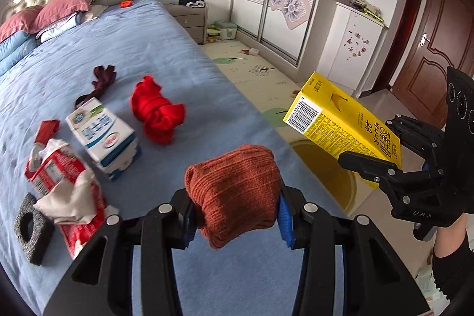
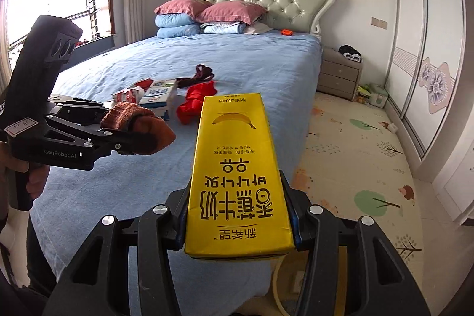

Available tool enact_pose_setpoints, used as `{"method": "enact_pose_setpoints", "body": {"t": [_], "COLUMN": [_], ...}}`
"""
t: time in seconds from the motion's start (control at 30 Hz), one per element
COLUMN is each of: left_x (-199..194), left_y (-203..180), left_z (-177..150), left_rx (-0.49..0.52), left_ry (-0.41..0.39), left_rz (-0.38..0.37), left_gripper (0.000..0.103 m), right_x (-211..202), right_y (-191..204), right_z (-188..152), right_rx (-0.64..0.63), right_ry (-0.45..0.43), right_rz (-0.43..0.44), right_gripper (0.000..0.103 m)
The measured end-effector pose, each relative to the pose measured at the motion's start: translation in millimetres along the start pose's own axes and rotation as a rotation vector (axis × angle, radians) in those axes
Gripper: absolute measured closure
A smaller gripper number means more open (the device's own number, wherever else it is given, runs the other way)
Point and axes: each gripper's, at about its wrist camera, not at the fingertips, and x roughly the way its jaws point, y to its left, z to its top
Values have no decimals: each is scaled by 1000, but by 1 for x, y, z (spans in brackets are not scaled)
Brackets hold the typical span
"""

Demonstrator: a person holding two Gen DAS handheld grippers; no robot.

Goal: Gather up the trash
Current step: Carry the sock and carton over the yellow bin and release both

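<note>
The right gripper [image 2: 238, 222] squeezes the yellow banana milk carton [image 2: 237, 182], its base hidden, long side pointing at the bed [image 2: 251, 58]. The left gripper [image 1: 235, 215] squeezes a rust sock ball [image 1: 234, 191].

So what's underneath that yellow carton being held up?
Below the yellow carton, shut in the right gripper, sits a round yellow bin on the floor. The carton covers much of its opening, hiding any contents.

Bed [image 1: 183, 55] with blue sheet. Near left in the left wrist view: grey foam block [image 1: 31, 230], crushed red carton with white tissue [image 1: 63, 191], white-blue milk carton [image 1: 103, 135]. Just right: red cloth bundle [image 1: 157, 113]. Farther: dark maroon sock [image 1: 102, 79]. Far end: pink pillows [image 1: 63, 5], folded blue quilts [image 2: 177, 24], small orange item [image 1: 126, 3].
</note>
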Motion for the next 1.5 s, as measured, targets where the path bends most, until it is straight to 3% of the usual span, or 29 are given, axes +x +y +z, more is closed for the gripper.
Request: {"method": "enact_pose_setpoints", "body": {"t": [0.27, 0.57, 0.83, 1.03, 1.1, 1.13, 1.17, 1.2, 1.27, 1.5], "left_x": [50, 119, 180, 202, 209, 214, 216, 215, 213, 210], "left_y": [-76, -139, -167, -175, -173, -174, -173, -171, -172, -177], "left_z": [27, 35, 35, 42, 44, 46, 48, 49, 50, 52], "left_rx": [105, 140, 95, 67, 41, 28, 18, 10, 10, 78], "left_ry": [67, 199, 319, 348, 351, 343, 327, 300, 264, 277], "left_rz": [-118, -217, -273, -284, -289, -288, -274, -228, -174, -197], "left_gripper": [59, 59, 59, 59, 55, 39, 10, 2, 4, 4], "right_x": [-28, -38, -30, -19, -13, -9, -4, -1, 0, 5], "right_y": [-64, -123, -160, -174, -179, -181, -181, -179, -175, -174], "right_z": [-34, -80, -116, -130, -132, -133, -133, -134, -138, -142], "right_rx": [92, 186, 268, 293, 303, 308, 304, 287, 245, 288], "right_ry": [26, 103, 164, 188, 203, 218, 234, 233, 212, 230], "right_rz": [-137, -241, -271, -265, -247, -239, -243, -280, -338, -280], "right_gripper": [54, 54, 54, 54, 53, 51, 33, 18, 14, 15]}}
